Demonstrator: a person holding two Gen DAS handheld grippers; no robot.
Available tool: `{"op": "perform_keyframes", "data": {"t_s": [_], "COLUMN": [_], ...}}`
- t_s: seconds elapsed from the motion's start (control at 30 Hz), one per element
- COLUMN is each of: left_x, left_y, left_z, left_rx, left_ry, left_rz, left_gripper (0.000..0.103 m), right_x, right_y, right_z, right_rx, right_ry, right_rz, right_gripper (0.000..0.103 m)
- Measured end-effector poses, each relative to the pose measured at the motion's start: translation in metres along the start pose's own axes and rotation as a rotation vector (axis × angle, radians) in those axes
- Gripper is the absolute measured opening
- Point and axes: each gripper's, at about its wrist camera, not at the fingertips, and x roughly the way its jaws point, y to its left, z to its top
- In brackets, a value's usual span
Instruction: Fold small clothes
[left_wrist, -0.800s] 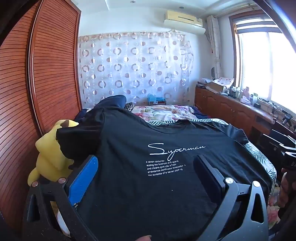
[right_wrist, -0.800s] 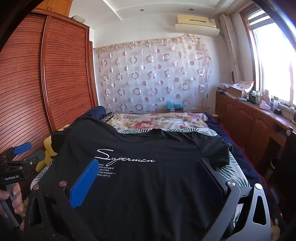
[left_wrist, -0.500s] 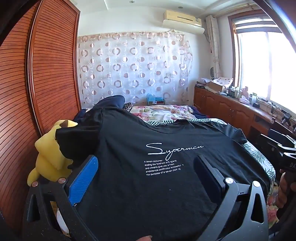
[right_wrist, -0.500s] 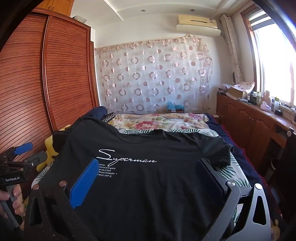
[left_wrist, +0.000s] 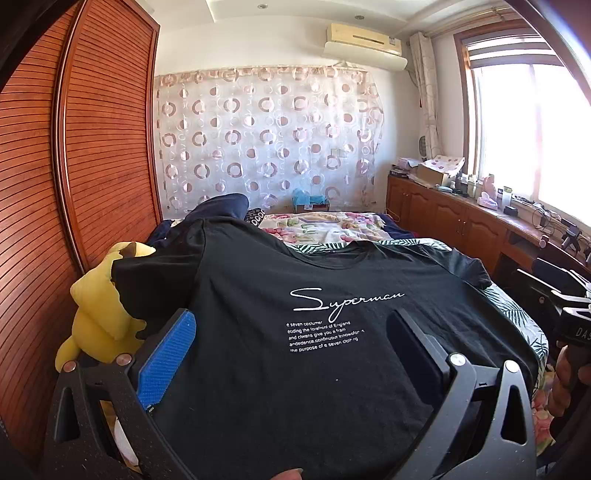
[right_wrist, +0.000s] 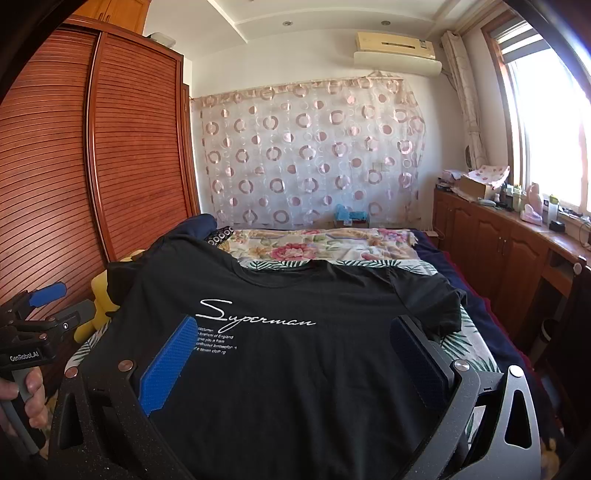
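A black T-shirt with white "Superman" print lies spread flat, front up, on the bed; it also shows in the right wrist view. My left gripper is open, hovering above the shirt's lower left part. My right gripper is open above the shirt's lower right part. Neither holds cloth. The left sleeve lies over a yellow plush toy. The right sleeve lies flat.
A yellow plush toy sits at the bed's left edge beside the wooden wardrobe. A floral quilt lies beyond the collar. Wooden cabinets with clutter line the right wall under the window.
Both grippers have lifted or drifted very slightly; the shirt has not moved and both stay open.
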Motion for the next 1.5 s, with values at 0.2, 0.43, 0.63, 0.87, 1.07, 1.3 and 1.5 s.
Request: {"op": "perform_keyframes", "data": {"t_s": [0.2, 0.43, 0.63, 0.87, 1.07, 1.3, 1.5], "left_x": [0.0012, 0.0032, 0.0043, 0.0042, 0.0045, 0.0041, 0.0039], "left_y": [-0.0001, 0.0000, 0.0008, 0.0005, 0.0004, 0.0004, 0.0003], "left_z": [0.0000, -0.0001, 0.0004, 0.0006, 0.0006, 0.0006, 0.0004], "left_rx": [0.000, -0.001, -0.001, -0.001, -0.001, -0.001, -0.002], "left_ry": [0.001, 0.004, 0.004, 0.002, 0.001, 0.000, -0.001], "left_rz": [0.001, 0.004, 0.006, 0.008, 0.008, 0.008, 0.008], "left_gripper": [0.103, 0.103, 0.103, 0.103, 0.103, 0.103, 0.103], "right_x": [0.0004, 0.0011, 0.0017, 0.0017, 0.0021, 0.0024, 0.0025], "right_y": [0.0003, 0.0005, 0.0006, 0.0006, 0.0009, 0.0009, 0.0009], "right_z": [-0.0005, -0.0004, -0.0004, -0.0004, -0.0001, -0.0001, -0.0001], "right_rx": [-0.001, 0.001, 0.002, 0.002, 0.001, 0.000, 0.000], "right_ry": [0.001, 0.006, 0.008, 0.008, 0.008, 0.007, 0.007], "right_rz": [0.001, 0.001, 0.002, 0.002, 0.002, 0.001, 0.001], "right_gripper": [0.103, 0.103, 0.103, 0.103, 0.103, 0.103, 0.103]}}
